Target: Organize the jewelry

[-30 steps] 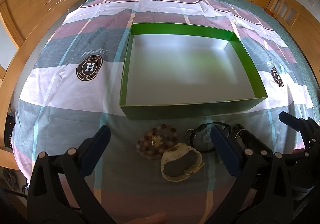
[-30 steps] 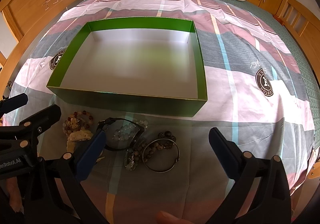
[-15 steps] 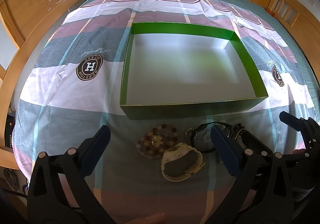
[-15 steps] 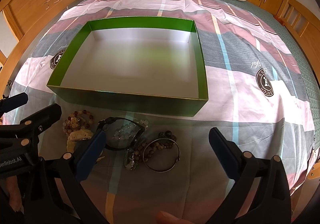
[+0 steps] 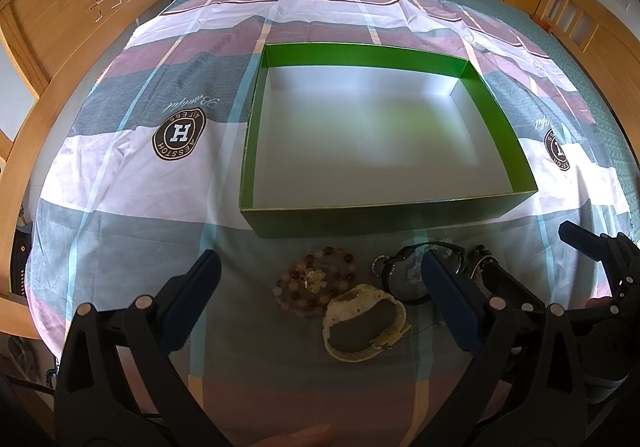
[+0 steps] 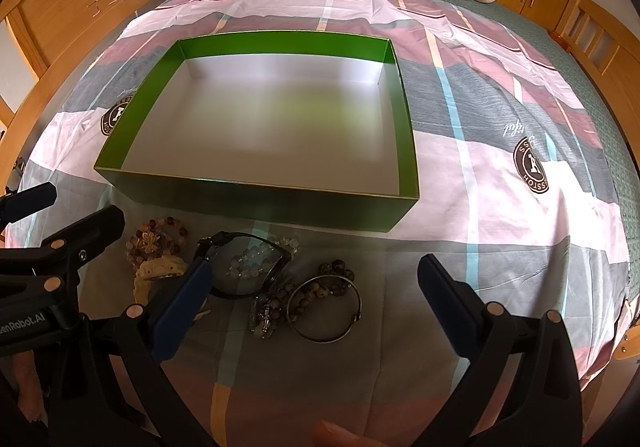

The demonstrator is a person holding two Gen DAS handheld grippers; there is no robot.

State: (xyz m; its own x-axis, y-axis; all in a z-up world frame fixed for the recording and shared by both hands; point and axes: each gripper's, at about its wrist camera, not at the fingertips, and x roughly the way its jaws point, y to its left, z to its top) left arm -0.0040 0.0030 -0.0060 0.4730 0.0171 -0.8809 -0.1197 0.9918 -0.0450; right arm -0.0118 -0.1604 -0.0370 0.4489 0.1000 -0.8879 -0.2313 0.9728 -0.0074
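Nothing shifted since the earlier frames; both tools parked as before. Jewelry heaped on bedspread [image 5: 120, 175] just in front of green box [image 5: 360, 217] (box interior bare white). Beaded bracelet [image 5: 316, 281] and cream watch [image 5: 366, 323] between spread fingers of left gripper [image 5: 320, 299], untouched. Silver bangle [image 6: 326, 309] between wide-apart fingers of right gripper [image 6: 316, 295], gripping nothing.

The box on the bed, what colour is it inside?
The box has green walls and a plain white floor; the right wrist view shows it best.
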